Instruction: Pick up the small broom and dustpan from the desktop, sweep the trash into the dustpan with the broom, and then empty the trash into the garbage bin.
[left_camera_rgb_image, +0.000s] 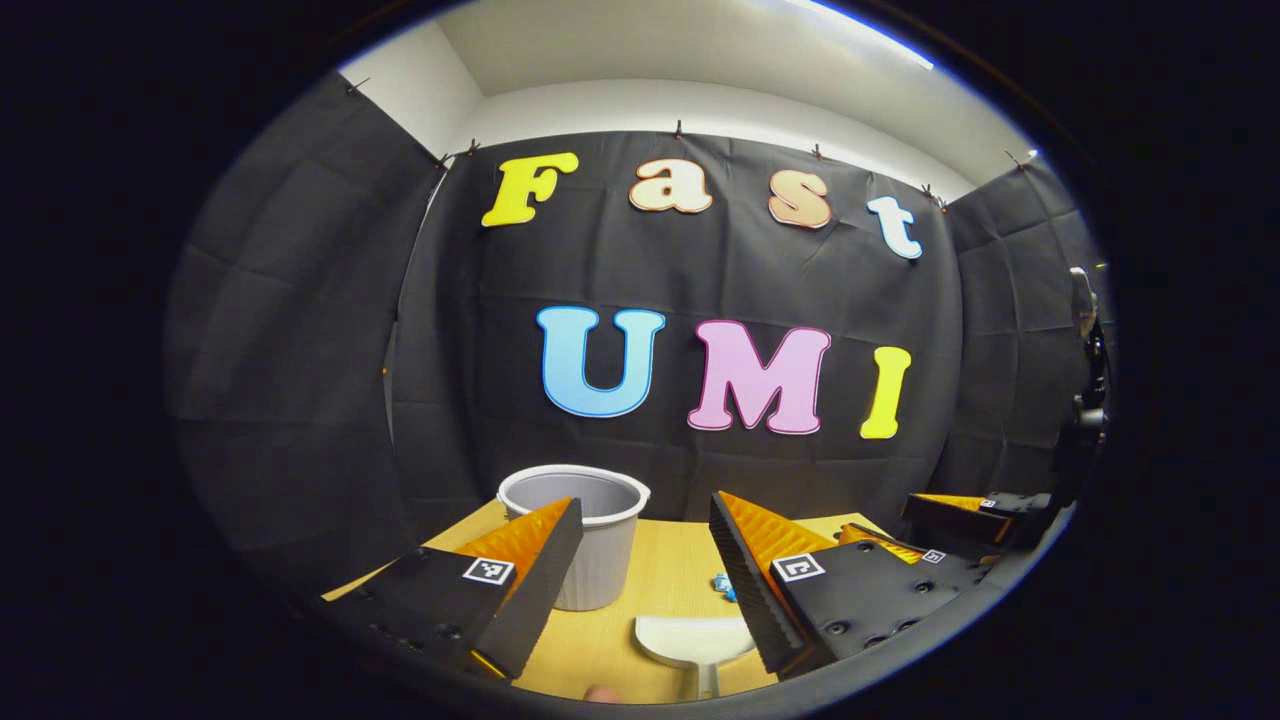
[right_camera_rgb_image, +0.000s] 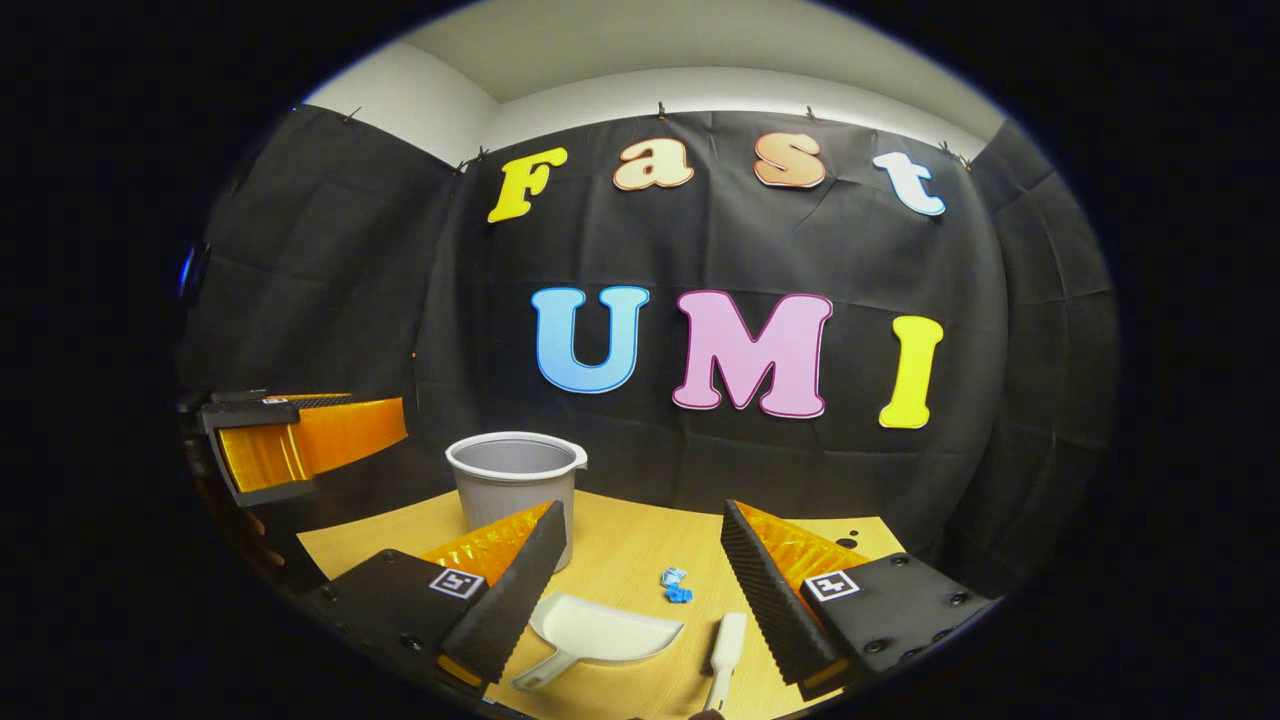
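Right gripper view: right gripper (right_camera_rgb_image: 640, 585) spread wide, nothing held, above the wooden table (right_camera_rgb_image: 620, 545). White dustpan (right_camera_rgb_image: 600, 632) and white broom (right_camera_rgb_image: 724, 650) lie side by side, apart, near edge. Blue trash (right_camera_rgb_image: 676, 586) just beyond them. Grey bin (right_camera_rgb_image: 515, 480) stands at the back. Left gripper (left_camera_rgb_image: 645, 570) wide open, empty, over the dustpan (left_camera_rgb_image: 695, 640); bin (left_camera_rgb_image: 585, 530) partly behind its finger.

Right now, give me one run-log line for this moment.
stage: pre-grasp | left tongs: open | right tongs: open | white plastic dustpan, white-handled broom: on desk | blue trash: unswept
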